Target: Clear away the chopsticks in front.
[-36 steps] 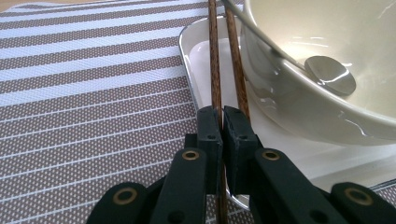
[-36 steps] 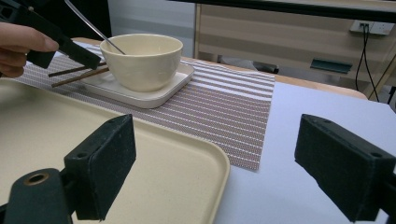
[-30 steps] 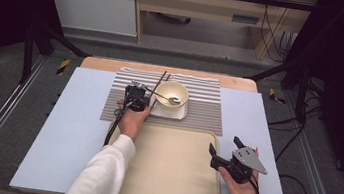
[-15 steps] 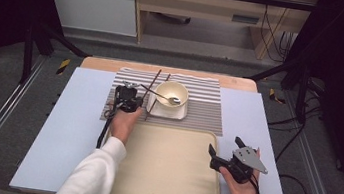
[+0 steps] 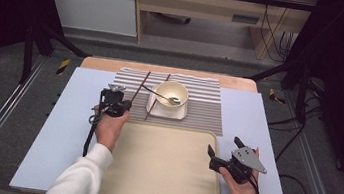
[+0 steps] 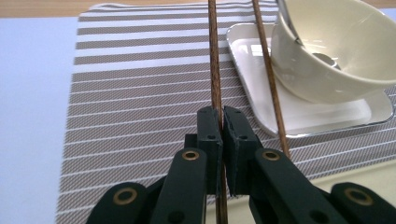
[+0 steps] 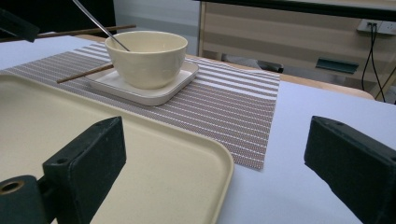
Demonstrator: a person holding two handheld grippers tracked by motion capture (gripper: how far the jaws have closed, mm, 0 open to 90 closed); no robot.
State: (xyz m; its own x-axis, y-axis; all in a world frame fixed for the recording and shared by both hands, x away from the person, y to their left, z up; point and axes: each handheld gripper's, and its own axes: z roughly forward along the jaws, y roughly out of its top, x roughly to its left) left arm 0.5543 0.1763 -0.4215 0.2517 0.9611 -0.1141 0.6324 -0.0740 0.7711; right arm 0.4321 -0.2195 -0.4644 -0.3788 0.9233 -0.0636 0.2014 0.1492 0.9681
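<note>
Left gripper (image 5: 114, 103): its fingers (image 6: 209, 135) are clenched on one chopstick (image 6: 215, 70), pinching it near its lower end; in the high view the gripper sits over the left part of the mat, left of the bowl.
Held chopstick: it runs straight up and away from the fingers across the striped mat (image 6: 140, 93); in the high view (image 5: 141, 87) it slants from the gripper toward the mat's far edge.
Second chopstick (image 6: 270, 74): it lies just right of the held one, free of the fingers, its middle crossing the plate's left edge (image 5: 157, 97).
Bowl (image 5: 171, 93): cream, it stands on a small square plate (image 5: 180, 113) on the mat, with a spoon (image 5: 160, 94) resting inside, handle leaning out to the left.
Right gripper (image 5: 225, 152): its fingers (image 7: 88, 154) are released and spread wide with nothing between them; it hangs over the right end of the tray, pointing toward the bowl.
Tray (image 5: 164, 176): beige, bare, it lies on the near side of the mat, touching or just overlapping its near edge.
Tabletop (image 5: 53, 137): pale blue sheet under mat and tray.
</note>
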